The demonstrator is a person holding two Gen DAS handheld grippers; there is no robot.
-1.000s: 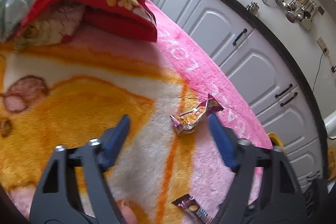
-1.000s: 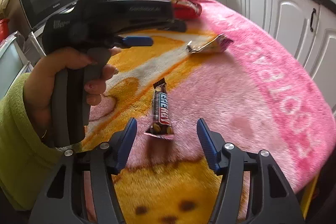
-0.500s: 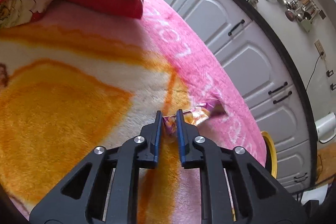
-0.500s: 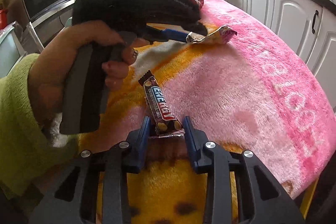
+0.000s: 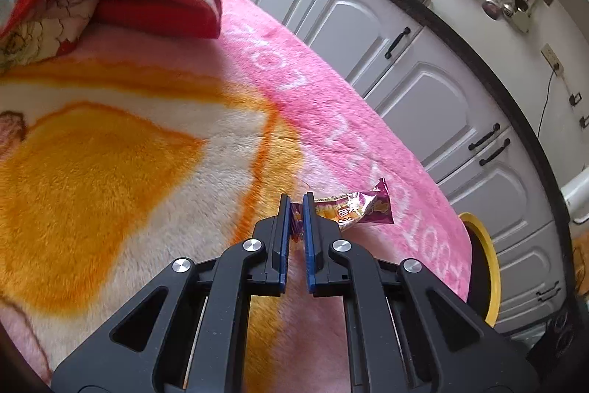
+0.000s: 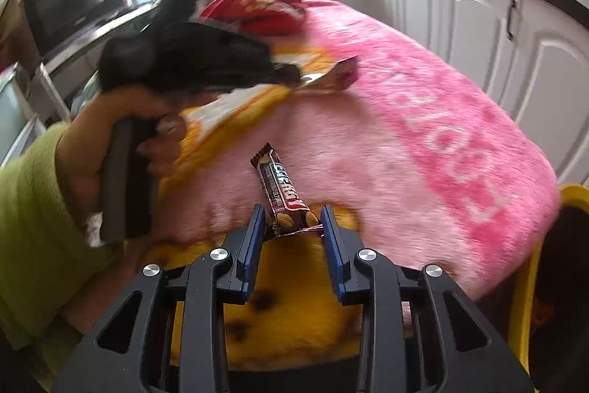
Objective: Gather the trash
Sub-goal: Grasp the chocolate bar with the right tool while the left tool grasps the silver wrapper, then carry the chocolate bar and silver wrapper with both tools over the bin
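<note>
Both pieces of trash are in hand. My left gripper (image 5: pixel 297 209) is clamped down almost completely on the near end of the purple-and-yellow snack wrapper (image 5: pixel 355 210); the rest of the wrapper sticks out to the right of the jaws, long axis running crosswise to the fingers, over the pink edge of the fleece blanket (image 5: pixel 147 142).

My right gripper (image 6: pixel 292 223) has the near end of the brown chocolate bar wrapper (image 6: pixel 281 188) pinched between its blue pads. The jaws stand partly apart, held there by the wrapper's width. Its long axis points away from me, roughly in line with the fingers, leaning a little left.

Relation that matters next: the yellow-rimmed bin (image 6: pixel 522 286) sits off the blanket's edge, low on the right in both views. Judgement: the right gripper is nearer to it, so the bar wrapper likely goes first. Risk: the left hold is only on a thin end and could slip.
</note>
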